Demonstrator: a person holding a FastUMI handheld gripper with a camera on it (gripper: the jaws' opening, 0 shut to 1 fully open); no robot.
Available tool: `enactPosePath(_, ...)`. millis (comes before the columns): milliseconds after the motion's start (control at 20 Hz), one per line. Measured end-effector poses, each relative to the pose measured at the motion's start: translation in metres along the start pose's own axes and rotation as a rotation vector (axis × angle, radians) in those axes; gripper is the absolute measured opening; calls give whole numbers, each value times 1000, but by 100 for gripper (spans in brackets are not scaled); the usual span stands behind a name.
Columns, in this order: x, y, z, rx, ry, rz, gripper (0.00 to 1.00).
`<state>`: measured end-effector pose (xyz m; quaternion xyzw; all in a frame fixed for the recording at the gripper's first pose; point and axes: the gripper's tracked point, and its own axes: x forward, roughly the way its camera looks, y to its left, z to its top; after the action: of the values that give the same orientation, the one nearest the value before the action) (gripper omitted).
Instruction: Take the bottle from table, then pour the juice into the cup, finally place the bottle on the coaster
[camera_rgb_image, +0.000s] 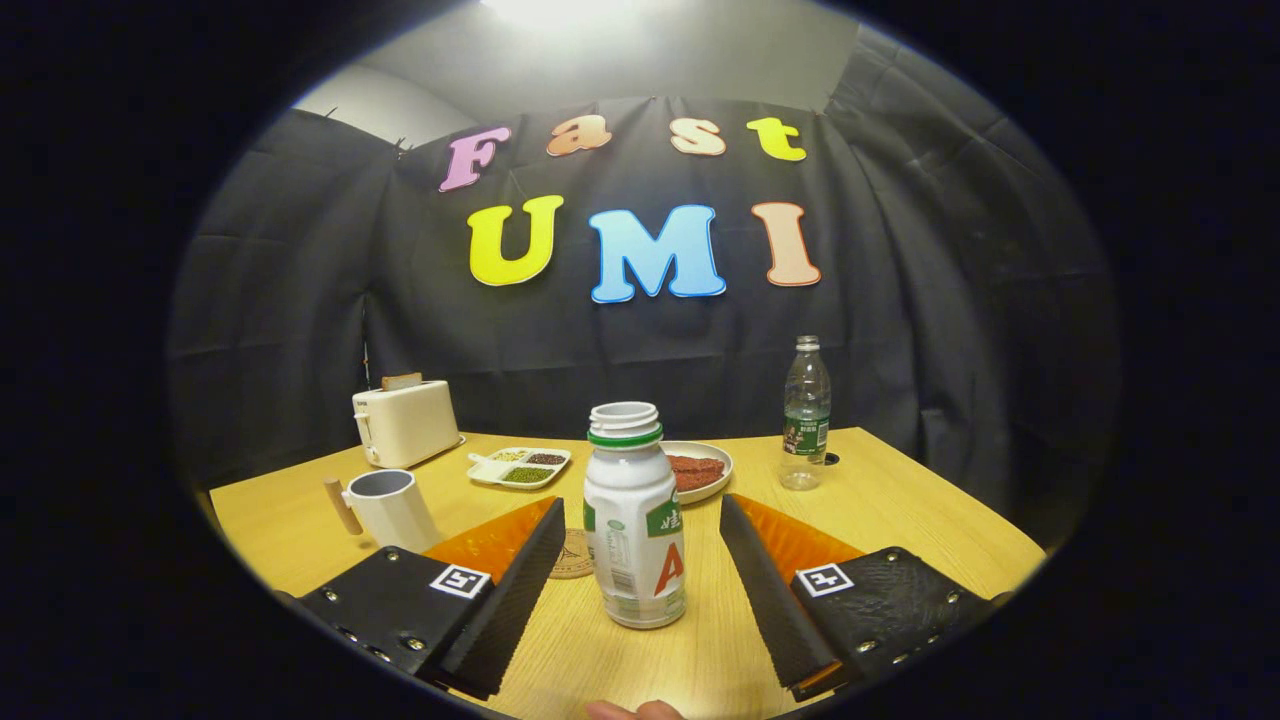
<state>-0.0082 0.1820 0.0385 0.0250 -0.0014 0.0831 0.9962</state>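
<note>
A white juice bottle (634, 520) with a green neck ring and no cap stands upright on the wooden table (900, 530). It sits between the two fingers of my gripper (640, 520), which is open, with a gap on each side of the bottle. A white cup (392, 508) with a wooden handle stands beyond the left finger. A round brown coaster (574, 553) lies flat just left of the bottle, partly hidden behind the left finger.
At the back left stands a cream toaster (405, 422) with toast in it. A divided white dish (520, 467) of beans and a plate (700, 470) of reddish food lie behind the bottle. A clear water bottle (805, 415) stands back right. A fingertip (635, 710) shows at the near edge.
</note>
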Motion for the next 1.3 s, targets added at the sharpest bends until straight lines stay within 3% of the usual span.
enactPosePath(900, 67, -5, -44, -15, 61, -108, 96)
enactPosePath(1000, 66, -6, -44, 1, 61, -112, 77)
enactPosePath(1050, 64, -7, -44, 2, 66, -122, 73)
enactPosePath(1300, 58, -10, -45, -33, 97, -138, 71)
